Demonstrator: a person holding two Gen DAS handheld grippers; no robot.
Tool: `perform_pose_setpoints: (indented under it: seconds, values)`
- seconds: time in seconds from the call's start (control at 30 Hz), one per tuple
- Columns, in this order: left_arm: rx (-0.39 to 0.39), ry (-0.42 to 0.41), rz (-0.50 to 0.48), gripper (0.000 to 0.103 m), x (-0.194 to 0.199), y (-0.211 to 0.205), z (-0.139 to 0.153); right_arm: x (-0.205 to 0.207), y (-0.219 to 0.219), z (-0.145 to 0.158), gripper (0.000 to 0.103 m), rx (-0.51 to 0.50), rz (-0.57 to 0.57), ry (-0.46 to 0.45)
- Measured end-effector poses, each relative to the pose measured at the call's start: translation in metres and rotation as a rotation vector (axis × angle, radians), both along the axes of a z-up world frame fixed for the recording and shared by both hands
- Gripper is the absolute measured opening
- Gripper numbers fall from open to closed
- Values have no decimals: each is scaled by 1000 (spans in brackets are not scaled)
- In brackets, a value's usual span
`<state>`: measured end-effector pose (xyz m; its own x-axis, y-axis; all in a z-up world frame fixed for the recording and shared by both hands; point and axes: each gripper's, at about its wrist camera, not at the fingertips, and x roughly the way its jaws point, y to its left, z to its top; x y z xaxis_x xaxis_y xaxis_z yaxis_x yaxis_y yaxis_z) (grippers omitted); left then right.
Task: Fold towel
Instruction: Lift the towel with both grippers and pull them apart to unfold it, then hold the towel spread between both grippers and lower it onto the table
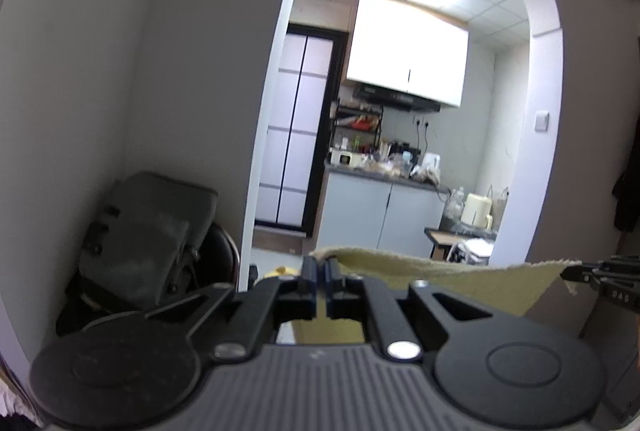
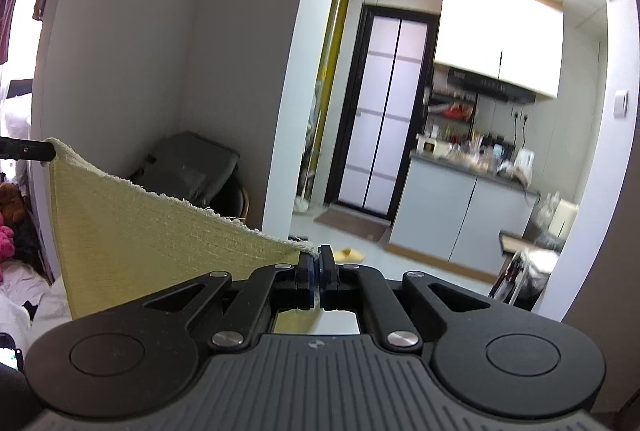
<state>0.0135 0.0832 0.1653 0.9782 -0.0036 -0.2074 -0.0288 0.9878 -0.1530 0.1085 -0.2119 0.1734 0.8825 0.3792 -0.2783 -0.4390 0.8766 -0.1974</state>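
Note:
A pale yellow towel (image 1: pixel 460 279) hangs in the air, stretched between my two grippers. My left gripper (image 1: pixel 320 265) is shut on one top corner of it. My right gripper (image 2: pixel 319 257) is shut on the other top corner, and the towel (image 2: pixel 152 231) spreads out to its left and hangs down. In the left wrist view the right gripper (image 1: pixel 592 273) shows at the right edge holding the far corner. In the right wrist view the left gripper (image 2: pixel 38 151) shows at the left edge. The towel's lower edge is hidden.
A grey bag on a dark chair (image 1: pixel 148 239) stands in the wall corner ahead. An arched doorway (image 1: pixel 272 111) opens onto a kitchen with grey counter cabinets (image 1: pixel 380 219). Soft toys (image 2: pixel 8 215) and bedding lie at the far left.

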Motion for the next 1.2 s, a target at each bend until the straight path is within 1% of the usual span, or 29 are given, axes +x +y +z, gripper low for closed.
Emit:
perform_pose_setpoints:
  seconds: [0.17,0.3,0.53,0.7,0.87,1.2]
  values:
    - [22,-62,0,4,-21,-8,23,-19,-3,28,3,13,1,-74]
    - [28,-93,-1,4,-37,-12,34,-35,-6,41,3,25,5,-113]
    - [27,-112,-5,4,-58,-15,41,-62,-11,49,3,34,6,-135]
    - [19,-99,-9,4,-64,-16,34,-71,-13,46,3,32,5,-135]
    - [11,-74,-15,4,-54,-15,26,-45,-8,31,3,21,1,-95]
    - [-15,-10,-13,4,8,-1,4,6,2,1,3,0,-6,-13]
